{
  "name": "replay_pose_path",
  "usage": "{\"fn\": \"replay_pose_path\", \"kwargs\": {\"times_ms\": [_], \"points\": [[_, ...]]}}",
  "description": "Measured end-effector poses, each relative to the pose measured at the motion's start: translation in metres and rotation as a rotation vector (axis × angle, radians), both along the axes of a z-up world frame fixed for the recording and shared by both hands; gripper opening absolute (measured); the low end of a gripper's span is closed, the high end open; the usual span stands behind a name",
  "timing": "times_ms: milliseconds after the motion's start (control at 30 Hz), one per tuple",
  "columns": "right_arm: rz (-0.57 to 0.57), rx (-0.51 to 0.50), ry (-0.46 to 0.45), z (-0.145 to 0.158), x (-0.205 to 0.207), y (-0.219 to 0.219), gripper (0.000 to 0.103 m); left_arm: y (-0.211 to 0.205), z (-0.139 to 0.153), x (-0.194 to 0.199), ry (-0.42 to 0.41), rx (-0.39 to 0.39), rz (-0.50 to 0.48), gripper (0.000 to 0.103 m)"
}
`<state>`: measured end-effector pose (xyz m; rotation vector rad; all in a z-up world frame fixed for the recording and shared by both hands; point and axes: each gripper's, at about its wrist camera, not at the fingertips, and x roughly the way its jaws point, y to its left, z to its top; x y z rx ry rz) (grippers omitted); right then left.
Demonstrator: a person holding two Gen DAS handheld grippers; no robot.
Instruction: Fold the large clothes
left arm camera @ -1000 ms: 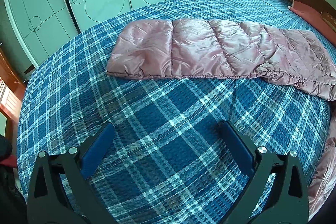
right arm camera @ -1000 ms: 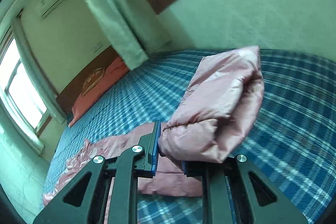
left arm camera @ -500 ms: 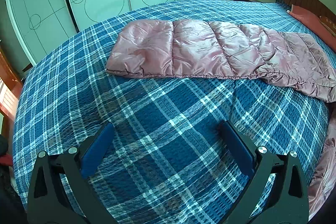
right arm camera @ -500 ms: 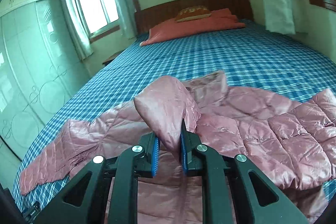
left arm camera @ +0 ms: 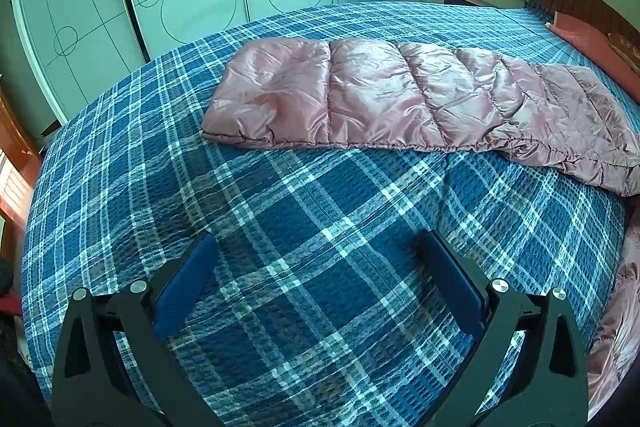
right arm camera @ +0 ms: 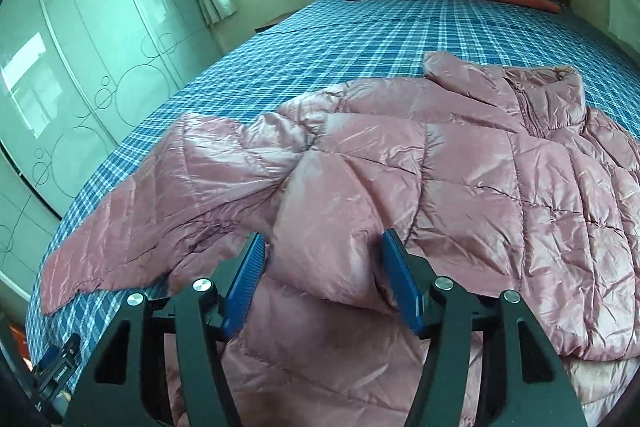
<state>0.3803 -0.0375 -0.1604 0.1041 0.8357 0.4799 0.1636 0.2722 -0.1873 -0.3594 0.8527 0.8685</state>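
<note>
With our right gripper (right arm camera: pixel 322 267) spread around the folded sleeve (right arm camera: pixel 340 219) on the puffy jacket (right arm camera: pixel 500 187), it may spring open; our left gripper (left arm camera: pixel 316 267) gapes empty beside the jacket

Both tools share one build. The left gripper (left arm camera: pixel 316 259) has two matte black fingers with triangular cut-outs near the base — each lined on its inner face with a smooth blue pad (left arm camera: pixel 188 279) and fixed by round silver screws (left arm camera: pixel 499 285). The right gripper (right arm camera: pixel 322 259) matches it — black frame, silver screw heads (right arm camera: pixel 202 284), and blue pads (right arm camera: pixel 400 279) that show fine ribbing along the edge.
</note>
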Motion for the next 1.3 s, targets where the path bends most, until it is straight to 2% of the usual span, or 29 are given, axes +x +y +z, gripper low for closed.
{"fn": "replay_pose_path", "kwargs": {"times_ms": [67, 133, 200, 267, 367, 433, 500, 533, 600, 700, 767, 833, 900, 933, 1033, 1133, 1200, 1233, 1267, 1300], "points": [[-0.006, 0.023, -0.028, 0.016, -0.013, -0.022, 0.06, -0.002, 0.001, 0.0, 0.001, 0.001, 0.0, 0.101], [-0.06, 0.017, -0.068, 0.03, -0.025, -0.058, 0.06, -0.001, 0.0, 0.0, 0.0, 0.002, 0.0, 0.101], [-0.168, -0.011, -0.088, 0.04, -0.031, -0.109, 0.06, -0.002, 0.0, 0.0, 0.001, 0.003, 0.0, 0.101], [-0.299, -0.08, -0.098, 0.041, -0.031, -0.158, 0.059, -0.001, -0.001, 0.0, 0.002, 0.005, 0.001, 0.101], [-0.477, -0.226, -0.092, 0.025, -0.029, -0.223, 0.054, 0.001, -0.003, 0.001, 0.006, 0.01, 0.001, 0.101], [-0.523, -0.253, -0.019, -0.001, -0.023, -0.254, 0.051, 0.002, -0.003, 0.002, 0.008, 0.013, 0.001, 0.101], [-0.5, -0.23, 0.094, -0.034, -0.014, -0.271, 0.05, 0.004, -0.004, 0.004, 0.011, 0.014, 0.001, 0.101], [-0.484, -0.221, 0.062, -0.035, -0.017, -0.273, 0.05, 0.003, -0.004, 0.004, 0.011, 0.014, 0.001, 0.101], [-0.473, -0.253, 0.058, -0.025, -0.014, -0.268, 0.049, 0.005, -0.005, 0.004, 0.009, 0.014, 0.001, 0.101], [-0.513, -0.229, -0.023, -0.002, -0.002, -0.275, 0.049, 0.003, -0.004, 0.004, 0.012, 0.017, 0.001, 0.101], [-0.551, -0.226, -0.03, 0.001, 0.013, -0.287, 0.051, 0.004, -0.004, 0.006, 0.014, 0.022, 0.001, 0.101], [-0.577, -0.229, -0.011, -0.008, 0.033, -0.295, 0.051, 0.003, -0.005, 0.006, 0.013, 0.021, 0.001, 0.101], [-0.574, -0.243, 0.071, -0.033, 0.051, -0.299, 0.051, 0.004, -0.005, 0.008, 0.012, 0.02, 0.001, 0.101], [-0.561, -0.245, 0.08, -0.041, 0.055, -0.298, 0.052, 0.002, -0.005, 0.006, 0.013, 0.023, 0.001, 0.101], [-0.569, -0.275, 0.072, -0.028, 0.053, -0.293, 0.052, 0.004, -0.005, 0.007, 0.012, 0.023, 0.001, 0.101], [-0.547, -0.271, 0.0, -0.015, 0.038, -0.274, 0.052, 0.002, -0.005, 0.006, 0.014, 0.023, 0.001, 0.101], [-0.496, -0.261, -0.024, -0.019, 0.032, -0.256, 0.052, 0.002, -0.005, 0.006, 0.013, 0.023, 0.001, 0.101], [-0.465, -0.27, -0.008, -0.028, 0.034, -0.246, 0.054, 0.003, -0.005, 0.006, 0.013, 0.023, 0.001, 0.101], [-0.441, -0.304, 0.022, -0.04, 0.038, -0.238, 0.057, 0.002, -0.005, 0.006, 0.012, 0.023, 0.0, 0.101], [-0.444, -0.341, 0.006, -0.043, 0.039, -0.232, 0.057, 0.004, -0.005, 0.007, 0.012, 0.021, 0.0, 0.101]]}}
